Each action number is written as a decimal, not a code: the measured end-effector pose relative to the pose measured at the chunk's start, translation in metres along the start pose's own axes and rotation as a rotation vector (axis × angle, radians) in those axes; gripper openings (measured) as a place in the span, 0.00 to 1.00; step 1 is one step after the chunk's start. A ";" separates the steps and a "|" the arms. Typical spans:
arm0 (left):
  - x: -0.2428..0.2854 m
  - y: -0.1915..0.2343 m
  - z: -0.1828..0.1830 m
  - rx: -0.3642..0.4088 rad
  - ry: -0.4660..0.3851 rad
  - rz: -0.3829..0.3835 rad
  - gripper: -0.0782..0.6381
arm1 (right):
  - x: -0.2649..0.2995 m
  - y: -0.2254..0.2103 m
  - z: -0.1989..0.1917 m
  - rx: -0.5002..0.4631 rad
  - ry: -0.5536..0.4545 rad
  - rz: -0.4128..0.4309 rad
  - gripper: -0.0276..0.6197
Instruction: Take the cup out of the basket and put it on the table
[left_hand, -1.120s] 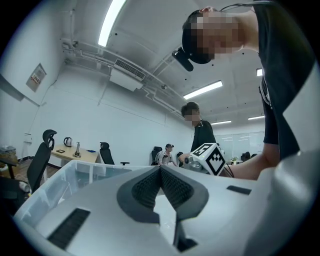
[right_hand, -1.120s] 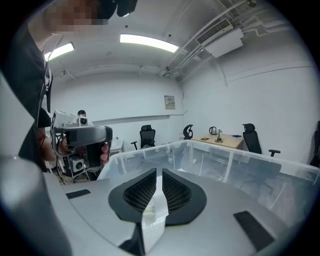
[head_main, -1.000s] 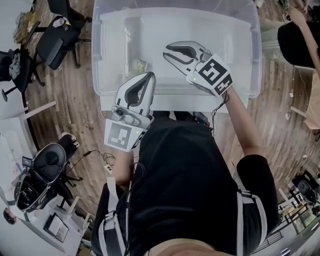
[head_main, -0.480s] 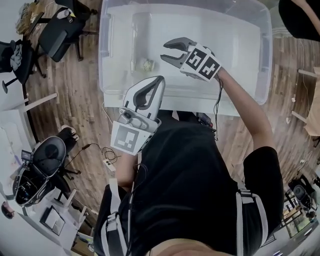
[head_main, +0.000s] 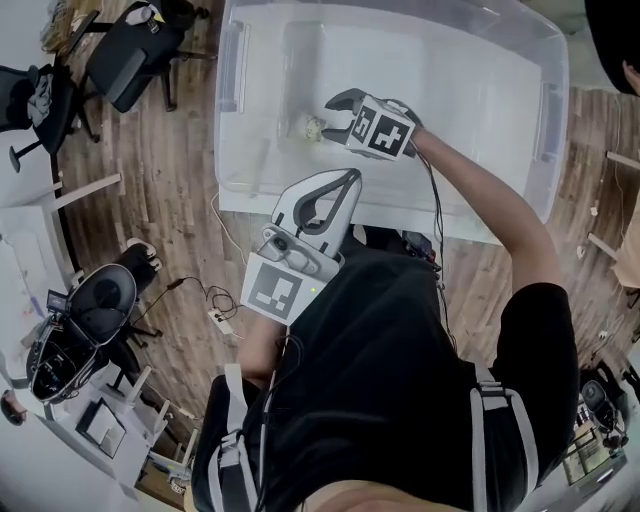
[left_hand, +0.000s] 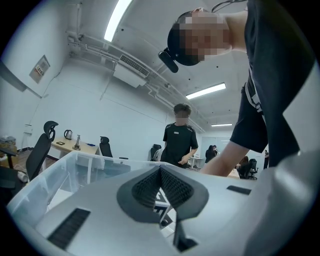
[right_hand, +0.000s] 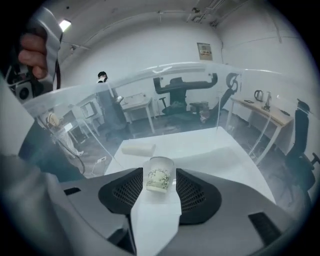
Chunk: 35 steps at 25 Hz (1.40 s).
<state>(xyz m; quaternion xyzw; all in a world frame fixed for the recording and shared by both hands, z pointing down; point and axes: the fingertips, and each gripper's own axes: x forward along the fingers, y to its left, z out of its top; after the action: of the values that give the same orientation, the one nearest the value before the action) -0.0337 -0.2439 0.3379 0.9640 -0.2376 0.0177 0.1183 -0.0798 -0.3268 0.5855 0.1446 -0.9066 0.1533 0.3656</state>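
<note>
Right gripper (head_main: 329, 119) inside clear basket (head_main: 232, 100), jaws wide, just been opening. Small printed cup (right_hand: 159, 181) upright between pads, not pressed. Left gripper (head_main: 348, 178) over basket rim, jaws together.

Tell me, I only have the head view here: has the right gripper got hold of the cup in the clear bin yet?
Observer: No. The right gripper view shows the cup in the gap between the jaws of the right gripper, which have just been opening. Space shows on both sides and no pad touches it.
Operator: Is it standing or tipped over?
Observer: Standing upright, mouth up, on the white floor of the bin. A green plant print faces the camera.
Operator: Anything close by that could get in the way?
Observer: A pale roll lies on its side behind the cup, apart from it.
</note>
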 end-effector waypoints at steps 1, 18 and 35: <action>0.000 0.000 -0.002 -0.001 0.004 -0.001 0.13 | 0.007 0.000 -0.002 -0.015 0.019 0.005 0.35; -0.014 0.019 -0.003 -0.029 0.011 -0.005 0.13 | 0.086 -0.005 -0.014 0.071 0.132 0.089 0.47; -0.019 0.030 -0.005 -0.044 0.012 0.010 0.13 | 0.120 0.004 -0.033 0.070 0.194 0.123 0.47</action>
<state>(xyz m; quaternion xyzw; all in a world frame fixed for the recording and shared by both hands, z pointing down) -0.0644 -0.2594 0.3479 0.9598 -0.2422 0.0190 0.1407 -0.1436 -0.3288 0.6924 0.0857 -0.8681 0.2202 0.4364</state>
